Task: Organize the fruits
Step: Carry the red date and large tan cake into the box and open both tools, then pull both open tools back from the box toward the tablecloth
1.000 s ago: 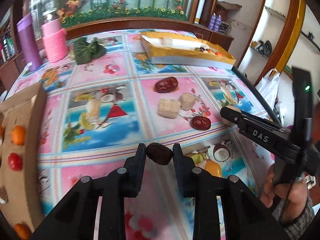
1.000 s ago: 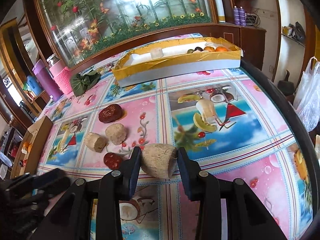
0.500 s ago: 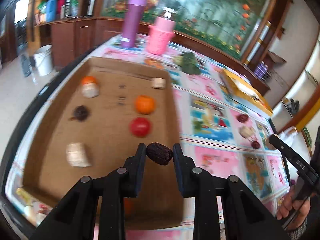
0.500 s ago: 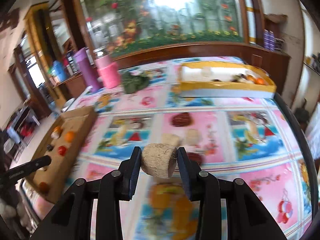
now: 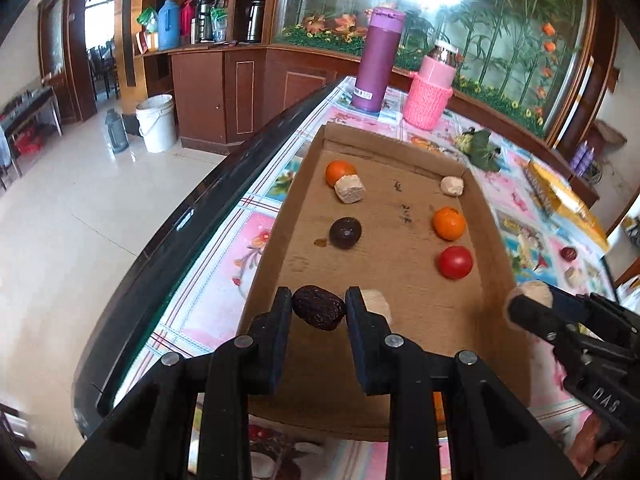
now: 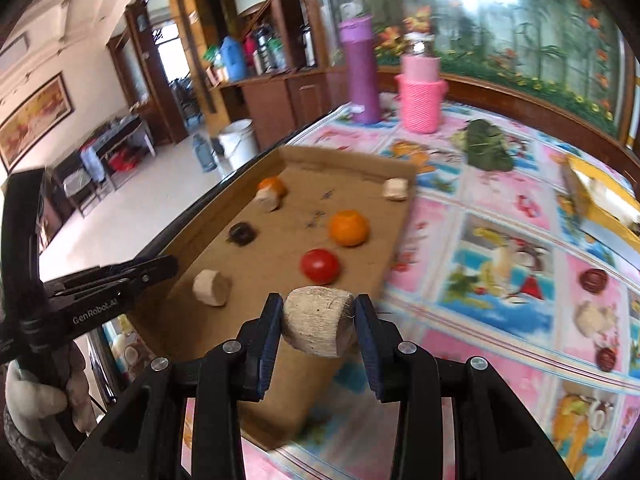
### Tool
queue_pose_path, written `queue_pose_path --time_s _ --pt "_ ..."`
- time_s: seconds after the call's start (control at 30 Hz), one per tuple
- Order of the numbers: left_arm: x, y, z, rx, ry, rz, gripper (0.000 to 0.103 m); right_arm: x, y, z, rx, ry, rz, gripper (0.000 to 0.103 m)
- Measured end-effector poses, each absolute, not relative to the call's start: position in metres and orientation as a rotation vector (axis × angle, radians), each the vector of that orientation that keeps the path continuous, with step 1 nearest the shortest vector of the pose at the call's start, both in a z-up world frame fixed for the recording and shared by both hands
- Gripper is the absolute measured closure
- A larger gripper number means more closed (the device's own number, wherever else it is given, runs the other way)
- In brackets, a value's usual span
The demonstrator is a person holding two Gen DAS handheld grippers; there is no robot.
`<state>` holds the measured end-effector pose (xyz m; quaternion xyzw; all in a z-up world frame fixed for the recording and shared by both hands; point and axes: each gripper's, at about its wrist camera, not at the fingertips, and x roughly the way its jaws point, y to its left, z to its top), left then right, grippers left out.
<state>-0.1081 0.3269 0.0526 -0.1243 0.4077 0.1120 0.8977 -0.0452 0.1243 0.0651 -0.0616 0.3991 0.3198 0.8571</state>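
Note:
My left gripper (image 5: 318, 308) is shut on a wrinkled dark red date (image 5: 319, 312) and hangs over the near left part of the cardboard tray (image 5: 384, 140). My right gripper (image 6: 318, 320) is shut on a beige fibrous chunk (image 6: 318, 328) above the tray's (image 6: 344, 160) near right edge. In the tray lie two oranges (image 5: 449, 223), a red tomato (image 5: 455, 262), a dark round fruit (image 5: 345, 233) and beige chunks (image 5: 350, 189). The right gripper (image 5: 532, 304) shows in the left wrist view at the tray's right side. The left gripper (image 6: 160, 268) shows at the left in the right wrist view.
A purple flask (image 5: 378, 60) and a pink knit-covered bottle (image 5: 432, 88) stand beyond the tray. A green leaf bundle (image 6: 486, 146) and a yellow box (image 6: 600, 196) lie further right. Dates (image 6: 593, 279) and a beige chunk (image 6: 592, 316) lie on the tablecloth. The table's dark edge (image 5: 224, 200) runs left of the tray.
Both grippers swung left from the middle of the table to above the cardboard tray, each still holding its piece. The views rolled as they went.

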Motion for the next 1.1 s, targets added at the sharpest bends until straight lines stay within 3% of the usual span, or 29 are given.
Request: queue_pose_path --time_s 0.3,0.47,0.7,0.8,0.97,1.1 --pt "-0.1 0.33 0.031 -0.274 0.907 0.216 0.076 -0.043 0.172 0.027 -0.257 0.913 0.658 0.063" --pt "-0.103 0.334 0.032 -0.325 0.888 0.182 0.062 -0.042 0.179 0.025 -0.282 0.898 0.642 0.063" --pt "-0.106 0.333 0.035 -0.351 0.88 0.172 0.057 -0.043 0.177 0.031 -0.254 0.875 0.644 0.05" --pt "-0.108 0.327 0.039 -0.345 0.871 0.174 0.052 -0.048 0.17 0.04 -0.231 0.843 0.637 0.041" --pt "-0.11 0.306 0.054 -0.28 0.831 0.207 0.022 -0.055 0.138 0.053 -0.101 0.826 0.608 0.036" --pt "-0.112 0.282 0.065 -0.237 0.807 0.172 0.021 -0.06 0.105 0.058 -0.016 0.82 0.559 0.031"
